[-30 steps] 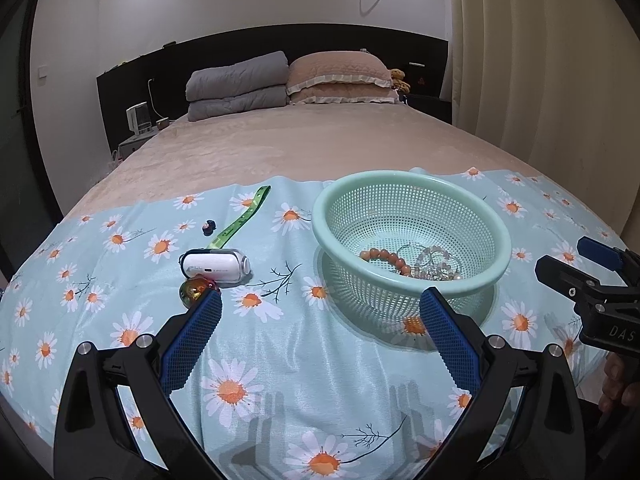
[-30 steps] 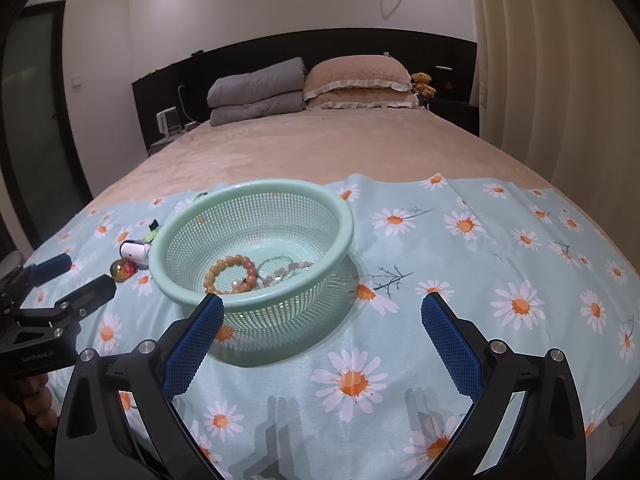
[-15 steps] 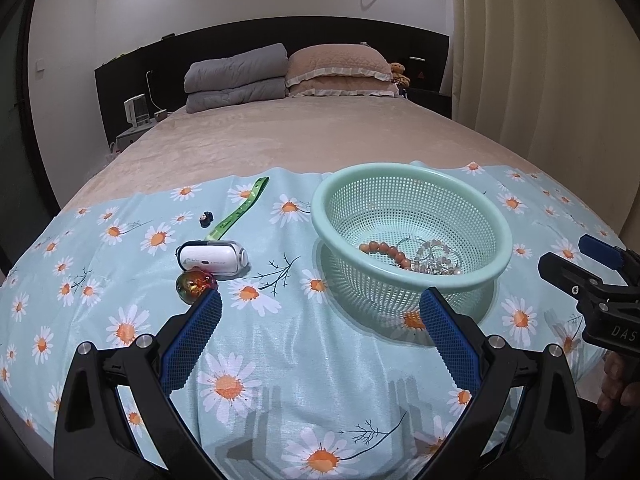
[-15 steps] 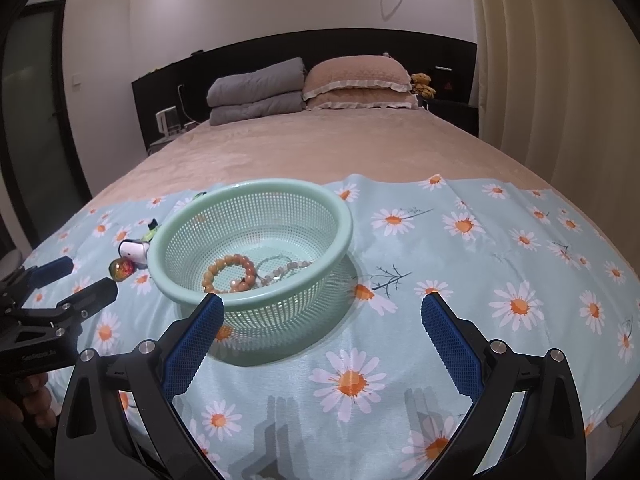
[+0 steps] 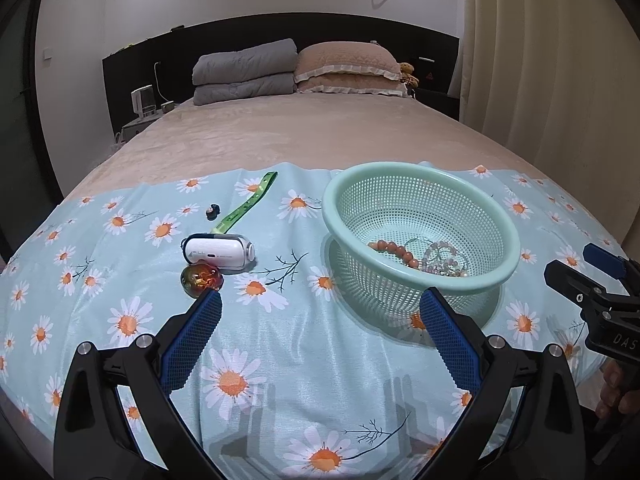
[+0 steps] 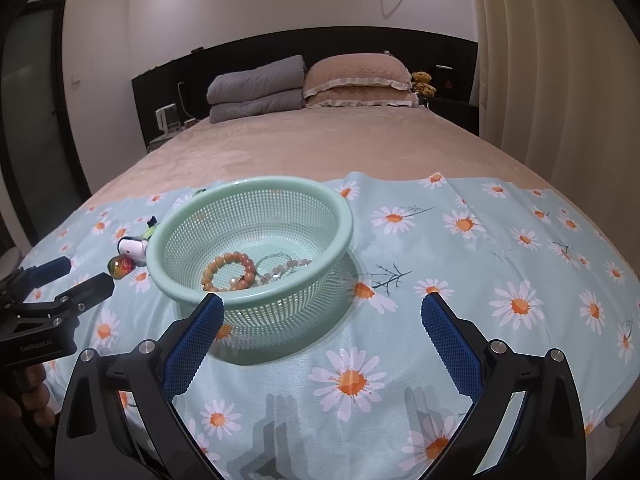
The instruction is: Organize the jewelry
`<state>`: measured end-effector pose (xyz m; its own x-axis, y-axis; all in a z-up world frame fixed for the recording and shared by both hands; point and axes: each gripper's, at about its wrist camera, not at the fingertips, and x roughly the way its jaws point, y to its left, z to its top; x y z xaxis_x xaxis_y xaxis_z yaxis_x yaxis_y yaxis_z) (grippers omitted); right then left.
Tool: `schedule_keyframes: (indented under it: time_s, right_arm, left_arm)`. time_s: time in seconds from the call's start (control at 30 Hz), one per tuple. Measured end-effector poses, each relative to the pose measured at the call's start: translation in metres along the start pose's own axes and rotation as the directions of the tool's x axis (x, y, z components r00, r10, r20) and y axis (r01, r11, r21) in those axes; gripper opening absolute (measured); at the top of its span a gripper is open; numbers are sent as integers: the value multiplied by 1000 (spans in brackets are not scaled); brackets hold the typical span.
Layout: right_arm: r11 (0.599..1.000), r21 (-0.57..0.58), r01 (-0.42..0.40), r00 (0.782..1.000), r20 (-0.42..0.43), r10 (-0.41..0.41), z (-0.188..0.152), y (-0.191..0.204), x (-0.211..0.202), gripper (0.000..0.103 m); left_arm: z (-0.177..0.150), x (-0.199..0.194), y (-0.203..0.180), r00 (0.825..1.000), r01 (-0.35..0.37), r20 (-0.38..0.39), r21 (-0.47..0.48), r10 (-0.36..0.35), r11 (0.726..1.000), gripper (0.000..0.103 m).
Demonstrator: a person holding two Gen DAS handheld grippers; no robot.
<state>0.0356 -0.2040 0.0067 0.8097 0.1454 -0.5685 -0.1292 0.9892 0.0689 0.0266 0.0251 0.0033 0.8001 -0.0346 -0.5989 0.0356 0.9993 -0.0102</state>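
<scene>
A mint green perforated basket [image 5: 496,220] [image 6: 344,216] stands on the daisy-print cloth [image 5: 320,340]. Inside lie an orange bead bracelet [image 5: 394,250] [image 6: 228,270] and a pale bead bracelet [image 5: 442,258] [image 6: 286,268]. Left of the basket lie a white pill-shaped case [image 5: 218,252] [image 6: 134,249], a shiny red-green bead [image 5: 201,279] [image 6: 121,267], a green strap [image 5: 246,208] and a small dark item [image 5: 212,211]. My left gripper [image 5: 320,312] is open and empty, above the cloth in front of these. My right gripper [image 6: 322,318] is open and empty, in front of the basket.
The cloth covers the foot of a beige bed [image 5: 320,136]. Grey folded bedding [image 5: 244,72] and pink pillows [image 5: 348,66] lie at the headboard. Curtains [image 5: 552,60] hang on the right. A nightstand with an appliance [image 5: 142,100] stands at the left.
Both grippers have drawn back and risen slightly, so the basket and small items sit a little farther off. Both stay open and empty. The objects have not moved.
</scene>
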Motion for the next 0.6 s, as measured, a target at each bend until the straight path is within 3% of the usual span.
schedule_keyframes:
  time_s: [0.6]
  right_arm:
    - [1000,0,0,1000,-1,0,-2,1,1,95]
  left_arm:
    - [-1,3,-1,1000,14,-14,11,-14,1000,97]
